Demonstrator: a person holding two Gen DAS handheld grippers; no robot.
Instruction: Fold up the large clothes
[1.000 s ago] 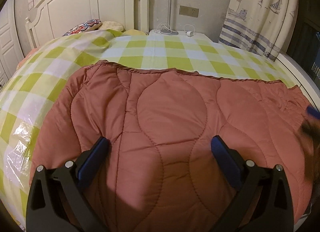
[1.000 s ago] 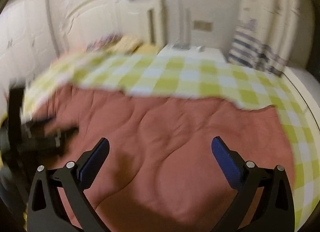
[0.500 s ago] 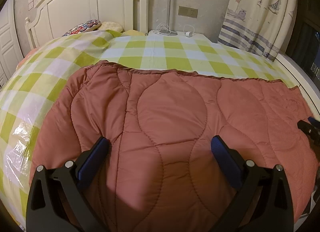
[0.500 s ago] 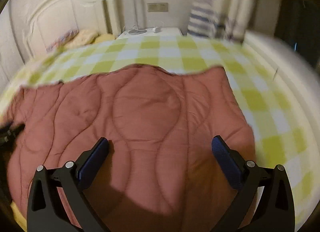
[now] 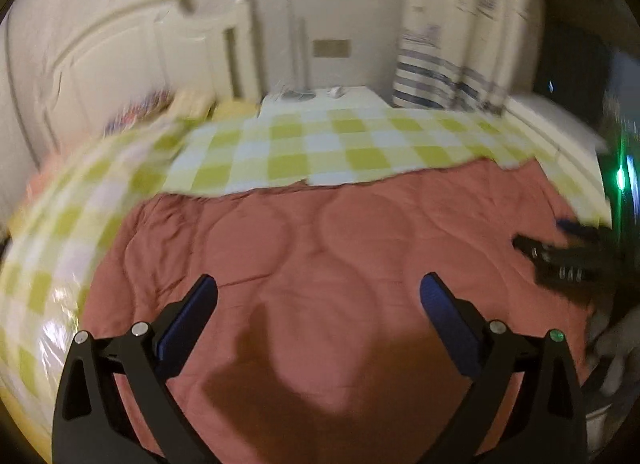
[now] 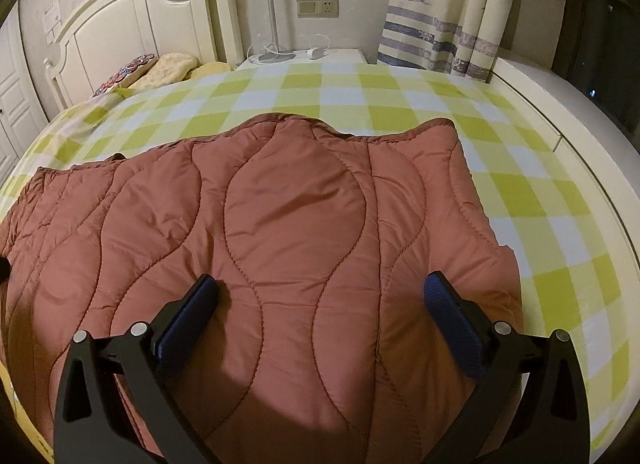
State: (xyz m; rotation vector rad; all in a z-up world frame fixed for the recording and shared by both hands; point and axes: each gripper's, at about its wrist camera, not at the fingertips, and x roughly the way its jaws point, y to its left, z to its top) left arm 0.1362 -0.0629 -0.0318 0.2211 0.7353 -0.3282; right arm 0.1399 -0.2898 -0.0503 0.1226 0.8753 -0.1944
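A large rust-red quilted jacket [image 6: 288,232] lies spread flat on a bed with a green and white checked sheet [image 6: 360,96]. My right gripper [image 6: 320,304] hovers open just above the garment's right part, nothing between its blue pads. In the blurred left wrist view the same jacket [image 5: 320,256] fills the foreground. My left gripper [image 5: 318,302] is open over its near middle, holding nothing. The right gripper [image 5: 560,252] shows as a dark shape at that view's right edge, over the jacket's right end.
A white headboard [image 6: 132,24] and pillows [image 6: 160,68] stand at the bed's far left. A white nightstand [image 6: 308,56] with a lamp pole and cables sits behind the bed. Patterned curtains [image 6: 444,12] hang at the back right. The bed's white edge [image 6: 560,136] curves along the right.
My left gripper has swung to the right, blurring its view and bringing the right gripper further into it. My right gripper has steadied over the jacket's right part. Both stay open.
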